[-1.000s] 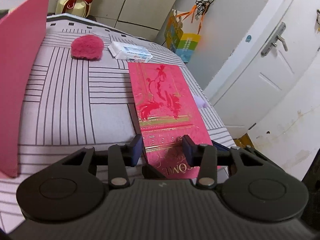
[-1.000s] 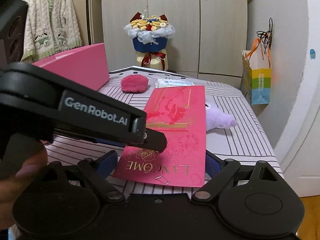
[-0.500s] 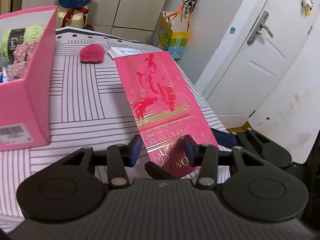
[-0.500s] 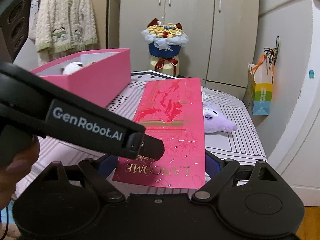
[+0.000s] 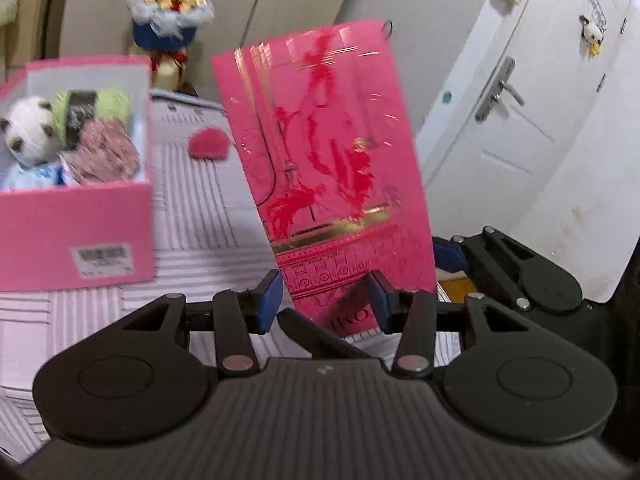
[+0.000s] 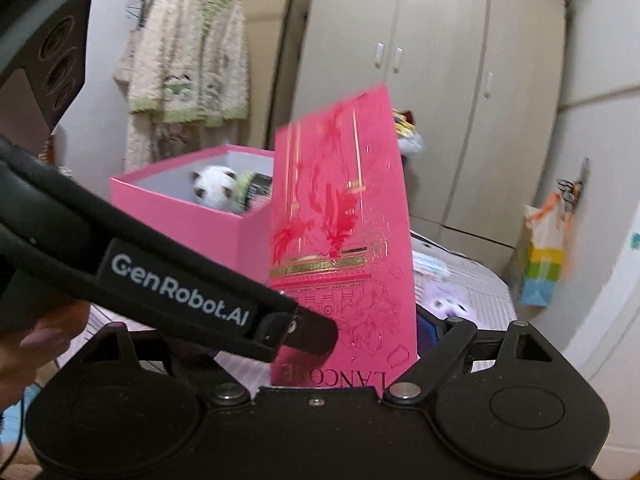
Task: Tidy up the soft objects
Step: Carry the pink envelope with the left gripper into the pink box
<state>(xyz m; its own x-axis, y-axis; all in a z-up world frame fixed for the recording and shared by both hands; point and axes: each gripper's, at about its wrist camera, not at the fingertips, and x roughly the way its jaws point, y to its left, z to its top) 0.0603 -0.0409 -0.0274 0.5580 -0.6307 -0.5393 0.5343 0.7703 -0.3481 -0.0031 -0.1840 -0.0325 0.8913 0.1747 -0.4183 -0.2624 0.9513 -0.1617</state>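
Striped bed (image 5: 200, 220) below, pink lid (image 5: 332, 160) in right claw (image 6: 328, 332); left claw (image 5: 326, 300) grip unclear.

We face a small bedroom: a beige built-in wardrobe (image 6: 460, 92) fills the far wall, with a cream knitted cardigan (image 6: 188, 60) hanging to its left. At right stands a white panelled door (image 5: 532, 120) with a metal handle (image 5: 500, 88). The bed's striped grey-white cover (image 5: 200, 216) spreads below, under soft indoor light.
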